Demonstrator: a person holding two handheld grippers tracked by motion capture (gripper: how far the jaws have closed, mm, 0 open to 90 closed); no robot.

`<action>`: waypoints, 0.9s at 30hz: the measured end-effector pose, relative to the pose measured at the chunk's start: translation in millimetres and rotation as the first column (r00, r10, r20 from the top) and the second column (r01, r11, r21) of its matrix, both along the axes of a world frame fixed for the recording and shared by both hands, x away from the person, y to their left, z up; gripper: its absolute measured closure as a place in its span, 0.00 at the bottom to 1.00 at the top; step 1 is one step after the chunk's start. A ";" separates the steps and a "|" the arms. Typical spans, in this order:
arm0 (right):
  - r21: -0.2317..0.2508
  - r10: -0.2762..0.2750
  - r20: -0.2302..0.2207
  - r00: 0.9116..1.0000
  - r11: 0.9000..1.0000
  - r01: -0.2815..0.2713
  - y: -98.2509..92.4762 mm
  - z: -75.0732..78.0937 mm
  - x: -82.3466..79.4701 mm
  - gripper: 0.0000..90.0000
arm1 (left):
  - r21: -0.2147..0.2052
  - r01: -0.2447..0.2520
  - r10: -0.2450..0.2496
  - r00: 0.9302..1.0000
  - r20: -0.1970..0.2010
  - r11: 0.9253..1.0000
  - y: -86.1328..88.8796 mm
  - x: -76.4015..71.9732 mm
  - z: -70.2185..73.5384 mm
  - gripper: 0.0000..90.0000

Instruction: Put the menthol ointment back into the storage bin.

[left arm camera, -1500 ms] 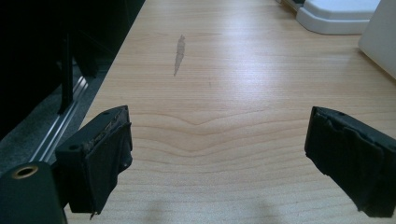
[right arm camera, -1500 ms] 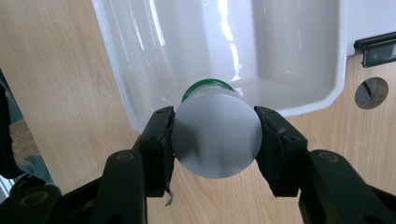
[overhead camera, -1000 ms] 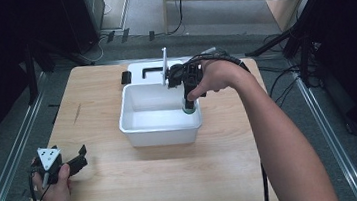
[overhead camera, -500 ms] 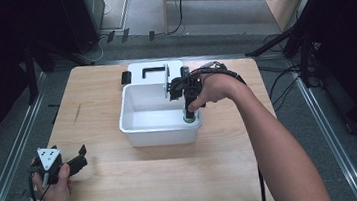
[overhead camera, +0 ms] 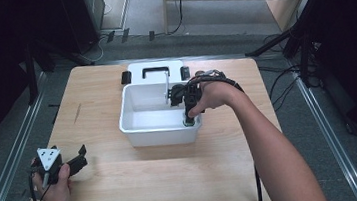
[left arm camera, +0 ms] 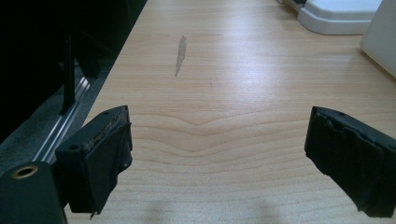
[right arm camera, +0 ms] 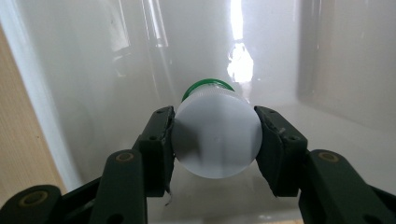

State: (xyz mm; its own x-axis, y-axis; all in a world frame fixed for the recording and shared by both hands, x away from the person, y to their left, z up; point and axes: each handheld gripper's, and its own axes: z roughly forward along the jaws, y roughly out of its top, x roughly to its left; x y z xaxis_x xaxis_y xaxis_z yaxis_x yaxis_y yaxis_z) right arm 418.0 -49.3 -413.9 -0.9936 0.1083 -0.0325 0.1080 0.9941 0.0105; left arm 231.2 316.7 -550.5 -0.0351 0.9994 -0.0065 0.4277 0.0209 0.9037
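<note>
My right tool [right arm camera: 215,135] grips a white-capped bottle [right arm camera: 215,137], green-banded I think, inside the white tub [overhead camera: 139,127]; my left tool [left arm camera: 219,154] gapes wide over the worktop [left arm camera: 224,84]

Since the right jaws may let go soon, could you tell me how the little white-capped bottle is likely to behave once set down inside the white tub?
The bottle looks round, so on its side it would probably roll across the white tub. It seems small and plastic, so likely light and stiff; the right gripper holds it without visible denting. The smooth cap might slip under a loose grip.
</note>
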 end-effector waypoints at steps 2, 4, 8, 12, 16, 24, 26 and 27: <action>-0.002 0.000 0.000 1.000 1.000 0.000 0.3 -0.9 0.0 0.57 | 0.000 0.000 0.000 1.000 0.000 1.000 0.0 0.0 0.0 0.09; -0.002 0.003 0.000 1.000 1.000 -0.003 1.6 -4.0 -0.1 0.57 | 0.001 0.001 -0.001 1.000 -0.001 1.000 0.0 -0.1 0.0 0.09; -0.012 0.009 -0.002 1.000 1.000 -0.009 2.8 -6.7 0.0 0.57 | 0.000 0.001 -0.001 1.000 -0.001 1.000 0.1 -0.1 0.0 0.09; -0.012 0.009 0.001 1.000 1.000 -0.009 4.5 -9.0 0.1 0.57 | 0.000 0.001 -0.001 1.000 -0.003 1.000 0.3 -0.3 0.1 0.09; -0.023 0.026 0.004 1.000 0.999 -0.026 6.9 -12.5 -1.1 0.57 | 0.000 0.001 -0.001 1.000 -0.002 1.000 0.3 -0.3 0.1 0.09; -0.038 0.048 0.018 0.999 0.998 -0.047 7.8 -17.7 -1.7 0.57 | 0.001 0.000 0.000 1.000 -0.002 1.000 0.2 -0.3 0.1 0.09; -0.049 0.051 0.023 0.998 0.998 -0.050 8.2 -18.7 -1.1 0.57 | 0.002 0.000 0.000 1.000 -0.002 1.000 0.1 -0.2 0.1 0.09; -0.053 0.051 0.025 0.998 0.997 -0.050 8.5 -19.5 -1.2 0.57 | 0.002 0.000 0.000 1.000 -0.002 1.000 0.1 -0.2 0.1 0.09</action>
